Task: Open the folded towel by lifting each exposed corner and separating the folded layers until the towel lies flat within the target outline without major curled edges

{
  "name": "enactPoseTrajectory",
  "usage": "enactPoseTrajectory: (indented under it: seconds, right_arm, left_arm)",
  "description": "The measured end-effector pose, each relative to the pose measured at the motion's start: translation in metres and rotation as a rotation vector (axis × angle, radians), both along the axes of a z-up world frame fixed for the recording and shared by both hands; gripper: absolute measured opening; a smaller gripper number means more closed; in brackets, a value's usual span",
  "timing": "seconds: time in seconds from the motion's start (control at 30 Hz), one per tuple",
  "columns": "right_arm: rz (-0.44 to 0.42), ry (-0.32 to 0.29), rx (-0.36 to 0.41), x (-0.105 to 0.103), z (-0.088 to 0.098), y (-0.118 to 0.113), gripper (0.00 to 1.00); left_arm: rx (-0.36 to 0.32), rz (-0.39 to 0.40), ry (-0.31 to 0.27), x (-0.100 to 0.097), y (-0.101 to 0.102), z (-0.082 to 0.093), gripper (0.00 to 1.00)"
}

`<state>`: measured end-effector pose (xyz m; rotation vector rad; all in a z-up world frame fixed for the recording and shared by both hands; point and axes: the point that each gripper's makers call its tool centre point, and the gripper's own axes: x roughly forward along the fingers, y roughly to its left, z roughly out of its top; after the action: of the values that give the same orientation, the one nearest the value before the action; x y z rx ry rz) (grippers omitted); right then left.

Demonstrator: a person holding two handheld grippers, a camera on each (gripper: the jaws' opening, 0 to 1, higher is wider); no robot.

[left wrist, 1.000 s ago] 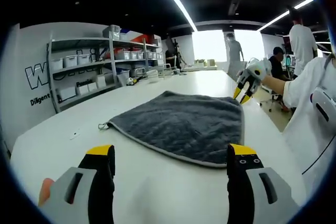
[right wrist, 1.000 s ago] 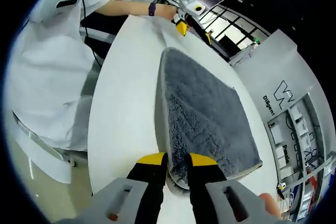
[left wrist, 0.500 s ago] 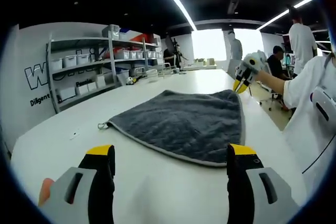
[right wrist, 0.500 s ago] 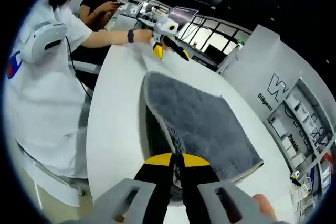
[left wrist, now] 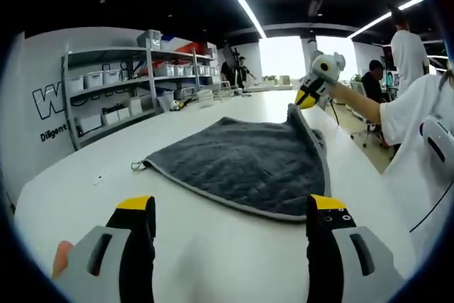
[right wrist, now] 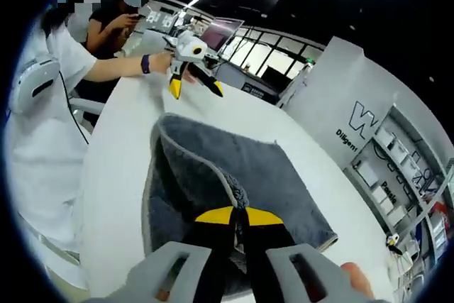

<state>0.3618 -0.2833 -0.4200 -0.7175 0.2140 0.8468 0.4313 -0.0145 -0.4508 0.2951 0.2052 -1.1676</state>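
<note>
Grey and fluffy, the towel [left wrist: 241, 164] lies on the white table [left wrist: 85, 189], straight ahead at 12 o'clock of the left tool [left wrist: 230, 207], well apart from it. That tool's yellow-tipped jaws are spread wide with nothing between them, hovering over bare table. The towel's far corner, at about 1 o'clock in the left gripper view, is lifted off the table into a peak under the right tool [left wrist: 306, 97], whose jaws are pressed together on the towel's edge. In the right gripper view the right tool [right wrist: 234, 216] pinches the pale-trimmed hem, and the towel [right wrist: 234, 175] stretches away toward 12 o'clock, one layer raised above the other. The left tool [right wrist: 190, 83] shows at 11 o'clock beyond the towel. Shelves [left wrist: 113, 97] with bins stand at 10 o'clock
</note>
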Motion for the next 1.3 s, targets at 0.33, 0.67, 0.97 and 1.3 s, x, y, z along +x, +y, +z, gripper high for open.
enactPoseTrajectory:
  seconds: [0.33, 0.67, 0.97, 1.3]
  right_arm:
    - [-0.028, 0.013, -0.012, 0.048, 0.010, 0.004, 0.00]
    - [-0.102, 0.062, -0.003, 0.094, 0.002, -0.007, 0.00]
    - [-0.183, 0.104, 0.033, 0.126, -0.011, -0.024, 0.00]
    - [-0.261, 0.102, 0.102, 0.147, -0.003, -0.042, 0.00]
  left_arm:
    - [0.006, -0.004, 0.003, -0.001, 0.000, 0.002, 0.86]
    - [0.003, -0.005, 0.005, -0.001, 0.000, 0.003, 0.86]
    - [0.000, 0.001, 0.007, 0.001, 0.001, 0.003, 0.86]
    - [0.004, 0.003, 0.009, 0.003, 0.002, 0.002, 0.86]
